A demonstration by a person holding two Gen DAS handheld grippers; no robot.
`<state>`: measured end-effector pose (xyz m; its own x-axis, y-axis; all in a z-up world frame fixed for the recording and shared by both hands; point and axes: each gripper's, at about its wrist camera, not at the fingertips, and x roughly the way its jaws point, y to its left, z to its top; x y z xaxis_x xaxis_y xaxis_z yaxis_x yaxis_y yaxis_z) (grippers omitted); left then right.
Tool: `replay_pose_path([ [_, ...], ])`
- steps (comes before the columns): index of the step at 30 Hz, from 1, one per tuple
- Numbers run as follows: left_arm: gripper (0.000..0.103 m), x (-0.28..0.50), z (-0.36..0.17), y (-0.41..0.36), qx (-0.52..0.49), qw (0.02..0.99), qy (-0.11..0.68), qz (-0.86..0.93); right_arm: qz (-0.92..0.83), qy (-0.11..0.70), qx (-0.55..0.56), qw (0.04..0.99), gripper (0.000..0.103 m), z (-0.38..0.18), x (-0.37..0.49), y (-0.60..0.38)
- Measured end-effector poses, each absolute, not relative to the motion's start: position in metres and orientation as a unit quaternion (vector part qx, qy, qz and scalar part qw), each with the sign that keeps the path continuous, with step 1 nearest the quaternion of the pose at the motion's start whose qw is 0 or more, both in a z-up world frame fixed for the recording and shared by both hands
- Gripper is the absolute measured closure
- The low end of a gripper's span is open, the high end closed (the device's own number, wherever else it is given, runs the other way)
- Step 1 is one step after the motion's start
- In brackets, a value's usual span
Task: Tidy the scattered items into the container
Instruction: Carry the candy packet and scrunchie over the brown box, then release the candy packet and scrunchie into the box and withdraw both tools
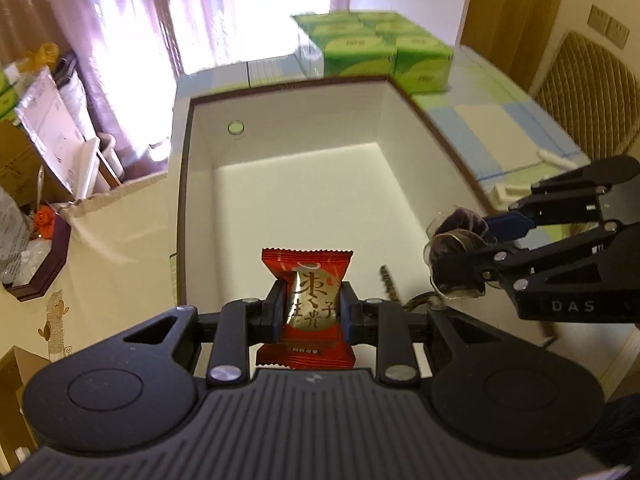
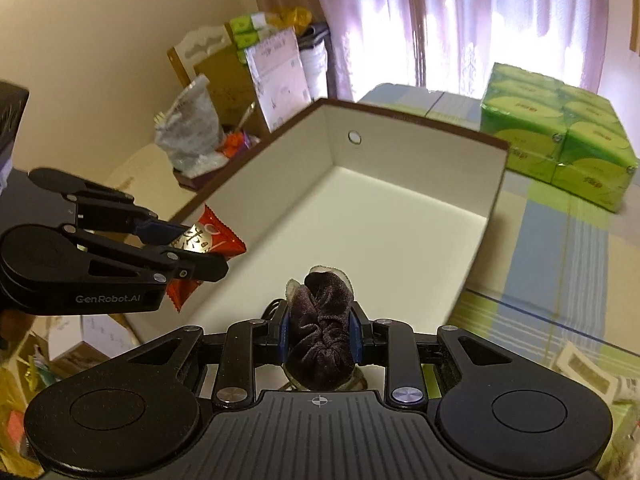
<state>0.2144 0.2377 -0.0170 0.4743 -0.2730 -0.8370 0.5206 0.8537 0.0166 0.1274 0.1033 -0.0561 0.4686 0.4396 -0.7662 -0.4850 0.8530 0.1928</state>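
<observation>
Fingers of left gripper (image 1: 312,307) clamped on red snack packet (image 1: 308,300), pads pressing its puffed middle, held above near end of white box (image 1: 280,184). Fingers of right gripper (image 2: 319,332) closed on dark velvet scrunchie (image 2: 320,324), also above box's near end. Box interior bare, neither item inside yet.

Left side risks first: packet gripped across a slick, air-filled pouch, so likely to squirt or rotate out if squeezed harder or jolted. Released from this height, could bounce or flutter against near wall, though probably still landing inside. Centre: both grippers crowded over same end of box, close together; simultaneous lowering could knock linkages or catch one item on the other. Right side: scrunchie soft and bunched, with pale trim poking past pads; fabric may cling to a pad on opening and drag out again on withdrawal.

Left wrist view: packet's full face and gold lettering, plus right gripper side-on, scrunchie protruding beyond its tips. Right wrist view: left gripper side-on with packet tilted over left rim of box, and green tissue packs (image 2: 560,136) well apart on striped cloth (image 2: 560,260) beyond.
</observation>
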Motion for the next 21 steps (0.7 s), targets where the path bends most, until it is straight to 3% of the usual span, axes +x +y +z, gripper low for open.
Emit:
replay_pose_path([
  [21, 0.078, 0.285, -0.060, 0.224, 0.208, 0.807, 0.474, -0.284, 0.255, 0.492, -0.072, 0.829, 0.072, -0.097, 0.196, 0.131],
])
